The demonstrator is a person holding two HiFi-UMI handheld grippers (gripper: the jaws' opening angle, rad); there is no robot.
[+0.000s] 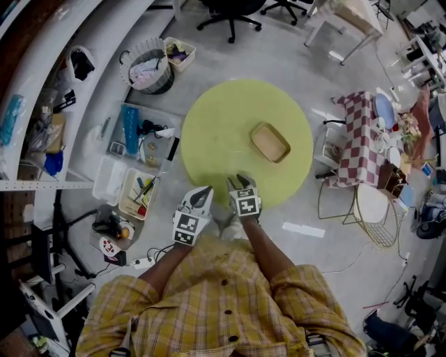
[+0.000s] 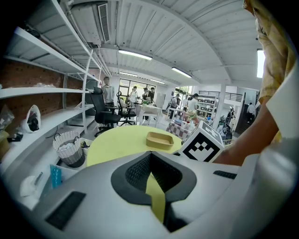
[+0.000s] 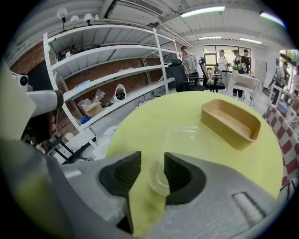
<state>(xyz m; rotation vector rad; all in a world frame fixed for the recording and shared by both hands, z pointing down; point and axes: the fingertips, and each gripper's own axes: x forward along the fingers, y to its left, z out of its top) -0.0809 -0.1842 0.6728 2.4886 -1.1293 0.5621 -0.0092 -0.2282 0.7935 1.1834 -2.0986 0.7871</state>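
Observation:
A round yellow-green table (image 1: 221, 118) carries a shallow tan tray (image 1: 270, 141) right of its middle. Both grippers hover side by side at the table's near edge. My left gripper (image 1: 203, 190) has its black pads meeting at the tips (image 2: 149, 156) with nothing between them; the tray (image 2: 159, 139) lies ahead of it. My right gripper (image 1: 241, 180) keeps its jaws a little apart (image 3: 152, 161). A clear plastic piece (image 3: 160, 181) sits in that gap, close to the right pad, and I cannot tell whether it is gripped. The tray (image 3: 230, 122) lies ahead and to the right.
On the floor to the left are a white laundry basket (image 1: 148, 66), plastic bins of tools (image 1: 143, 139) and long white shelves (image 1: 42, 104). At the right stand a checked-cloth table (image 1: 359, 136) and a round wire chair (image 1: 373, 206). An office chair (image 1: 230, 10) stands beyond the table.

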